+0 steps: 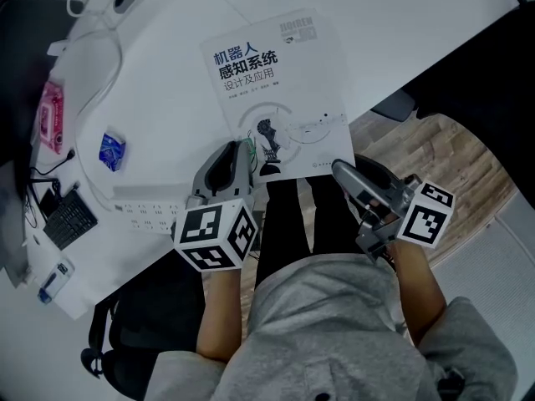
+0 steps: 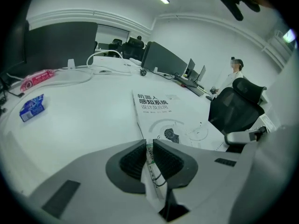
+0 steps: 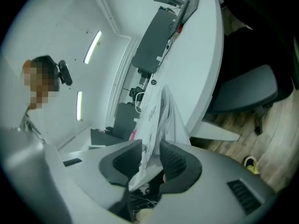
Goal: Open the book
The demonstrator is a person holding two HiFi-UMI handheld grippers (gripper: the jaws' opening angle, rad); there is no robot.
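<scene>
Head view: a book is seen lying cover-up on the white surface, with its near edge reaching past the surface's rim toward the person's lap.
Book: black print and a round drawing are shown on its white cover; it is lifted only at the near right corner, and the rest is kept flat and closed.
Left tongs: closed on the book's near left corner, on the spine side; in the left gripper view the thin edge is pinched between both dark pads.
Right tongs: closed on the book's near right corner; in the right gripper view several sheets are held between the pads and are fanned apart beyond them.
Blue packet: laid on the surface, well to the left of the book.
Pink packet: laid farther left, near the surface's rim.
Cable: white, curved across the surface to the left of the book.
</scene>
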